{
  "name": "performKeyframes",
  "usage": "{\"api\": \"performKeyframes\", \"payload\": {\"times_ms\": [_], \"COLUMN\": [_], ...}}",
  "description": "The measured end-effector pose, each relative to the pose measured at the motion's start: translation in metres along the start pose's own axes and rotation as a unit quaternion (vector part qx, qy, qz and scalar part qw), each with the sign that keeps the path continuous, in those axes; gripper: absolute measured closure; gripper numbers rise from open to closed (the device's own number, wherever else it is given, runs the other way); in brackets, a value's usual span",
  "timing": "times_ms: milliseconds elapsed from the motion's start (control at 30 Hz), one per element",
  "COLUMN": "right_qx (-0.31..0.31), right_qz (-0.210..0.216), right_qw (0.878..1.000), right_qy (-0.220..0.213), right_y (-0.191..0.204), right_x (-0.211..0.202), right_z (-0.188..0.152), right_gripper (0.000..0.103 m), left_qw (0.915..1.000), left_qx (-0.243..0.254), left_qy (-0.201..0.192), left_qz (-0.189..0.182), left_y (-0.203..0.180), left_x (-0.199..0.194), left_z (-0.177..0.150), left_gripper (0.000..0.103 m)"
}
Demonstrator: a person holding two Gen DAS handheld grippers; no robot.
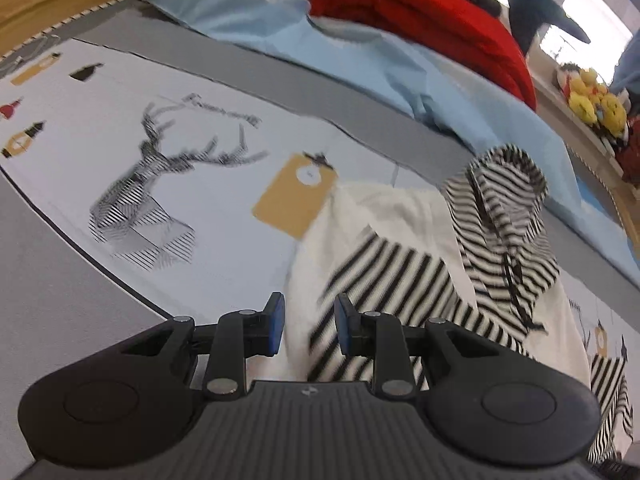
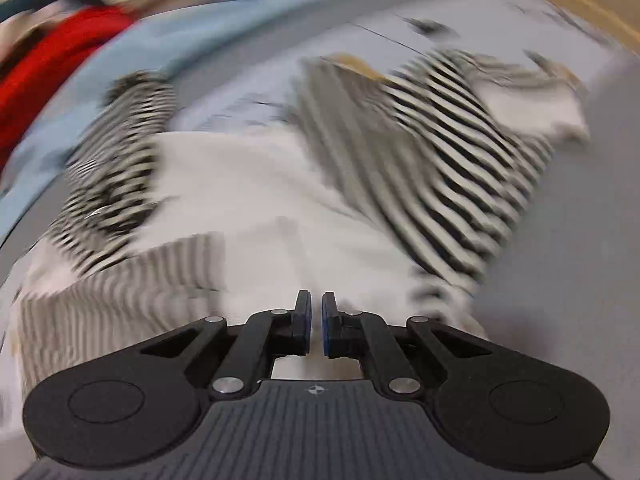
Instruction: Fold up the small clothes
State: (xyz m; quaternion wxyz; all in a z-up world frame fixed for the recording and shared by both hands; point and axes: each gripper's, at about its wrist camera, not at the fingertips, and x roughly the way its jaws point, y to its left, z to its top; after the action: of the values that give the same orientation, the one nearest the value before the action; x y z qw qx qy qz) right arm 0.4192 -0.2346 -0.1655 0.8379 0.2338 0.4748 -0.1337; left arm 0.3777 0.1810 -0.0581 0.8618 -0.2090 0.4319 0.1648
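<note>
Nearest us, two pairs of black tongs with blue pads.

Left tongs (image 1: 309,328): jaws parted to a moderate gap, nothing between them, poised just above the near edge of the garment.

Right tongs (image 2: 316,326): jaws drawn in to a narrow slit. We see no cloth in the slit, though motion blur hides the detail; we judge them empty.

Item for folding: one small white hooded top with black-and-white striped sleeves and hood (image 1: 400,248), soft knit. It lies spread on the bed, over a pale printed bedcover with a line-drawn stag and tan tags (image 1: 168,184). Its striped hood (image 1: 508,200) stands crumpled toward the far side; one striped sleeve (image 1: 384,280) is laid across the white body. From the right wrist view the white body panel (image 2: 256,200) lies directly ahead of the tongs, with a striped sleeve (image 2: 440,168) to the right.

Handling, as we judge it:
- light, limp and without any stiffness; it will sag and drape from any single hold
- not fragile, not slippery; knit should grip well on the pads
- best taken by pinching a hem, cuff or shoulder seam, one edge per tongs, so the fold lifts evenly
- hood cord (image 1: 516,280) may snag or trail

Background: folded red knitted blanket (image 1: 424,16) on a pale blue sheet (image 1: 360,60), well apart.
</note>
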Motion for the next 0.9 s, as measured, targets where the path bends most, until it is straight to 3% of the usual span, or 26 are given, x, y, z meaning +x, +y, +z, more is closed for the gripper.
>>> {"api": "performKeyframes", "payload": {"times_ms": [67, 167, 267, 333, 400, 500, 567, 600, 767, 900], "right_qx": [-0.016, -0.036, -0.039, -0.036, -0.018, -0.026, -0.042, -0.043, -0.022, -0.049], "right_qz": [0.000, 0.046, 0.098, 0.062, 0.039, 0.052, 0.052, 0.052, 0.076, 0.079], "right_qw": [0.999, 0.995, 0.994, 0.997, 0.998, 0.998, 0.997, 0.997, 0.997, 0.996], "right_qy": [-0.035, -0.079, -0.029, 0.032, 0.048, 0.013, -0.023, -0.030, 0.008, -0.006], "right_y": [0.004, 0.013, 0.017, 0.012, 0.001, 0.006, 0.007, 0.004, -0.001, 0.009], "right_x": [-0.010, -0.025, -0.008, 0.016, 0.025, 0.013, 0.007, 0.006, 0.036, 0.041], "right_z": [0.004, 0.008, 0.009, 0.005, 0.002, 0.013, 0.018, 0.022, 0.032, 0.030], "right_gripper": [0.095, 0.094, 0.089, 0.088, 0.090, 0.083, 0.066, 0.063, 0.062, 0.062], "left_qw": [0.9999, 0.9990, 0.9974, 0.9923, 0.9848, 0.9875, 0.9906, 0.9910, 0.9906, 0.9924], "left_qx": [0.001, -0.009, -0.018, -0.039, -0.068, -0.063, -0.049, -0.045, -0.046, -0.044], "left_qy": [0.012, 0.032, 0.057, 0.107, 0.153, 0.136, 0.116, 0.113, 0.119, 0.108], "left_qz": [-0.011, -0.030, -0.041, -0.048, -0.046, -0.049, -0.054, -0.055, -0.049, -0.040], "left_y": [-0.004, -0.005, -0.003, 0.003, 0.010, 0.005, -0.003, -0.006, -0.007, -0.006], "left_x": [0.004, 0.012, 0.023, 0.041, 0.054, 0.046, 0.039, 0.038, 0.042, 0.039], "left_z": [-0.003, -0.008, -0.014, -0.022, -0.030, -0.024, -0.020, -0.020, -0.021, -0.016], "left_gripper": [0.074, 0.074, 0.074, 0.074, 0.075, 0.075, 0.074, 0.074, 0.074, 0.074]}}
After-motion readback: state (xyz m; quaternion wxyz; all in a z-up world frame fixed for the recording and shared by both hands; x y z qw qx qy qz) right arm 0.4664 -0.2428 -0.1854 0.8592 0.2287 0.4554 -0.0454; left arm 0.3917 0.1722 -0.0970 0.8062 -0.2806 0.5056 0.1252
